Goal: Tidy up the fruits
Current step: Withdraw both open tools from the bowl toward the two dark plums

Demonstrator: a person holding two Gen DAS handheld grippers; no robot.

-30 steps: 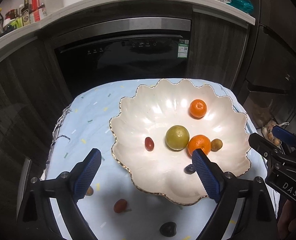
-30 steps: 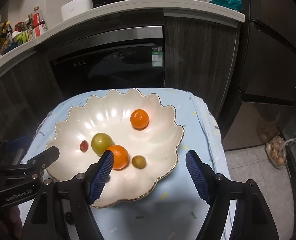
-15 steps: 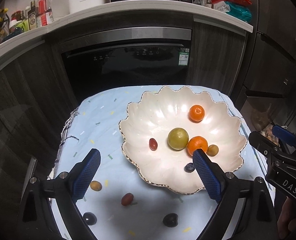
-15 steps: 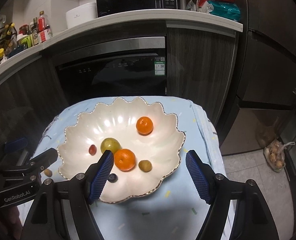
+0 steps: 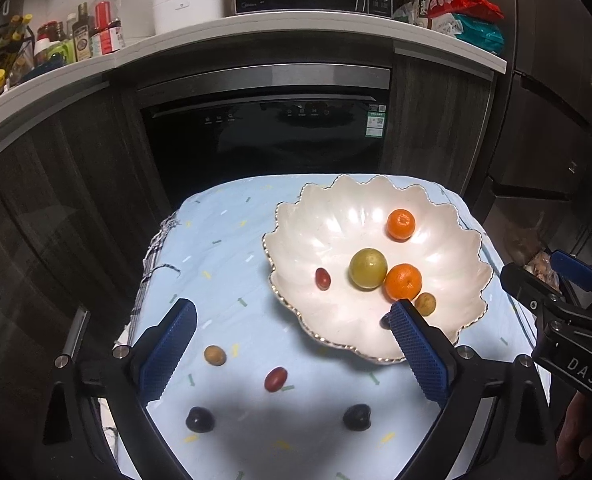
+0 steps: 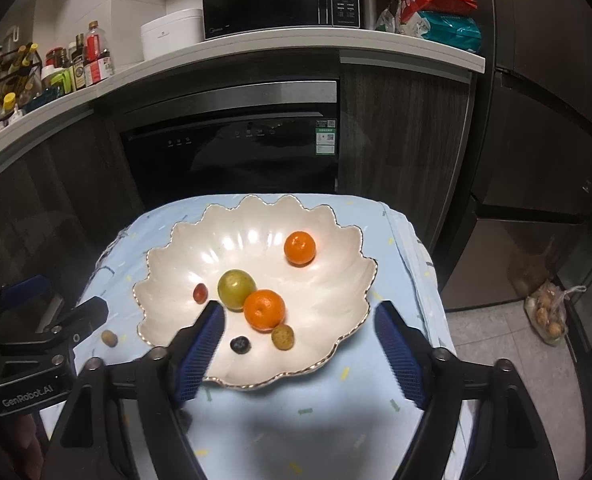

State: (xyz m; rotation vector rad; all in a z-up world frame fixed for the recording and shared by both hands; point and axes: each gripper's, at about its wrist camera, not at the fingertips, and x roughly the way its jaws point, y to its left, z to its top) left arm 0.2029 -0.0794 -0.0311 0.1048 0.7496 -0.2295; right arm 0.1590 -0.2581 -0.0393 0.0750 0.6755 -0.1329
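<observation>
left view: the left gripper (image 5: pixel 292 344) is opening wide, holding nothing. a small soft red grape (image 5: pixel 275 379) is lying near the blue cloth table's (image 5: pixel 224 240) front edge; pinching its middle gently looks best.

right view: the right gripper (image 6: pixel 297 344) is opening too, empty, over the white shell-shaped bowl (image 6: pixel 335 304).

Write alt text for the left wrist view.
A scalloped white bowl on a pale blue cloth holds two oranges, a green fruit and smaller fruits; four small fruits lie loose on the cloth nearer the camera. The left hand-held gripper frames them, jaws opening and empty, facing dark kitchen cabinets.
</observation>
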